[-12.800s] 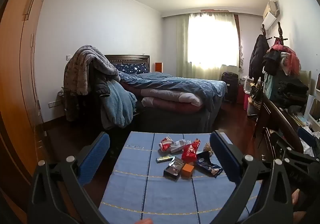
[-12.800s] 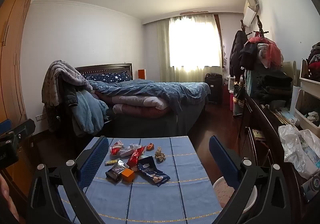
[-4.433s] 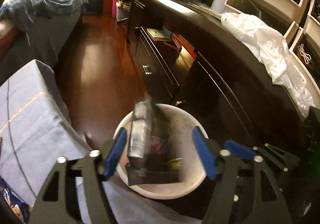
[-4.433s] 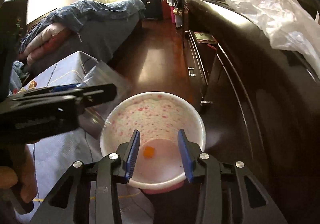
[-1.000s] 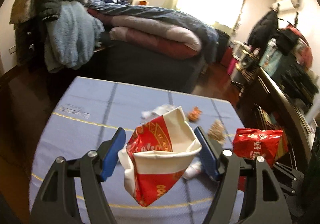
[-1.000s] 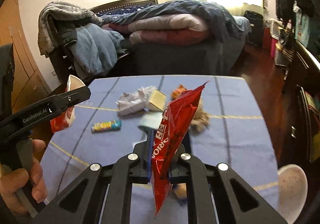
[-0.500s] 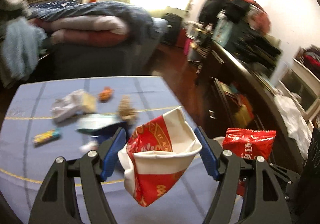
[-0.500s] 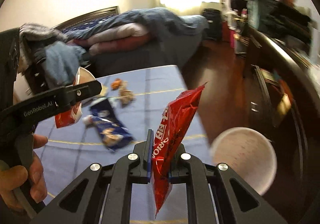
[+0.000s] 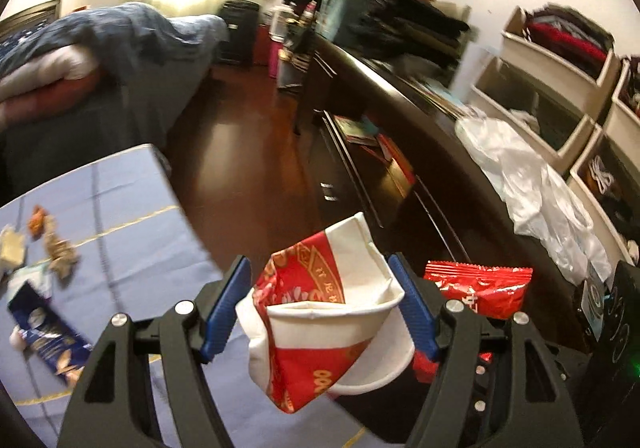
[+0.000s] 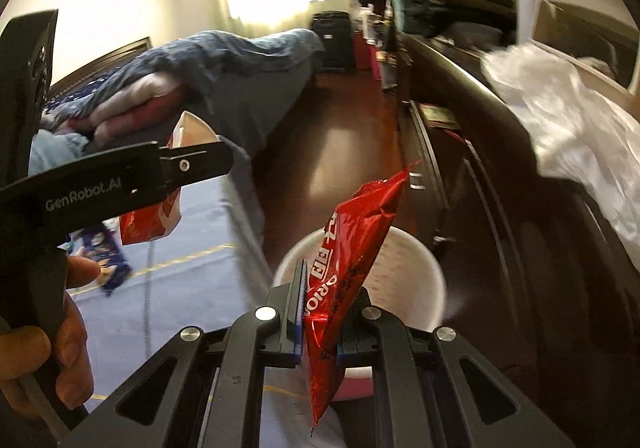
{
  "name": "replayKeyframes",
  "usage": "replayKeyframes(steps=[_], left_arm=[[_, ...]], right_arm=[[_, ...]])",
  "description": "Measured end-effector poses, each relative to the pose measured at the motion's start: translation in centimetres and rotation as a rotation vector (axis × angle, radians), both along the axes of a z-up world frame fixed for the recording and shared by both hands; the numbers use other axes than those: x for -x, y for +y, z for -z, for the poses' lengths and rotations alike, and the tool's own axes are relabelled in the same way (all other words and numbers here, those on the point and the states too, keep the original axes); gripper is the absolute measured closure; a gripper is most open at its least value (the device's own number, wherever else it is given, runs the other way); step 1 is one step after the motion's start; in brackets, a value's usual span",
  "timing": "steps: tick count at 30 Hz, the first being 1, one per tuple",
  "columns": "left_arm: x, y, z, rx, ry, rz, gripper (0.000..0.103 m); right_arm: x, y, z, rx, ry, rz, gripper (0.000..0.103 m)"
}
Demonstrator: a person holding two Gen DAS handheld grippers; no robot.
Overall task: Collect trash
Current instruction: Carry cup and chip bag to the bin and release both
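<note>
Wrappers (image 9: 48,340) litter the bench (image 9: 132,208); left hand-held gripper (image 9: 320,308) clamps a crushed paper cup (image 9: 320,320), right hand-held gripper (image 10: 318,312) pinches a red snack bag (image 10: 352,248) above the bin (image 10: 416,268).

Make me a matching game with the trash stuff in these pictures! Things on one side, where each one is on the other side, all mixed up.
Things:
1. crushed paper cup
2. red snack bag
3. blue wrapper
4. white bin

Places:
A. lying on the blue tablecloth
B. on the floor beside the table
C. between the fingers of the left gripper
D. pinched in the right gripper

Pairs: 1-C, 2-D, 3-A, 4-B
</note>
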State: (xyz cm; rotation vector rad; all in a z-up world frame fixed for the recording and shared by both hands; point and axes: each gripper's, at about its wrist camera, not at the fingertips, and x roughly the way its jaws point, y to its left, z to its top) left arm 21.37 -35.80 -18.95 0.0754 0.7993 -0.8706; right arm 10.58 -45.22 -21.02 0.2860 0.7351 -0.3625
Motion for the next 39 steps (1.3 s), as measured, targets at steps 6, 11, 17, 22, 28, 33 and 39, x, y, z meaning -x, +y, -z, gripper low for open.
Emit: replayKeyframes(steps=[6, 11, 17, 22, 28, 33, 39], left_arm=[[-0.4, -4.5, 1.7, -0.023, 0.044, 0.060, 0.032], [-1.1, -6.8, 3.0, -0.050, 0.056, 0.084, 0.032], [-2.8, -8.8, 5.0, -0.077, 0.094, 0.087, 0.032], [-4.3, -9.7, 6.2, -0.092, 0.117, 0.085, 0.031], [-5.1, -10.3, 7.0, -0.098, 0.136, 0.089, 0.031], [-5.4, -10.1, 6.8, -0.089, 0.136, 0.085, 0.030], [-5.8, -9.4, 6.0, -0.074, 0.124, 0.062, 0.026]], right_arm=[[0.6, -2.7, 1.4, -0.020, 0.004, 0.055, 0.092], [0.0, -4.2, 2.8, -0.035, 0.014, 0.076, 0.092], [-1.5, -5.7, 4.8, -0.047, 0.044, 0.085, 0.091], [-2.9, -6.2, 6.1, -0.058, 0.064, 0.075, 0.090], [-3.9, -6.3, 7.2, -0.065, 0.080, 0.062, 0.085], [-3.7, -6.3, 7.3, -0.067, 0.075, 0.058, 0.083], [-3.5, -5.9, 7.0, -0.065, 0.072, 0.051, 0.080]])
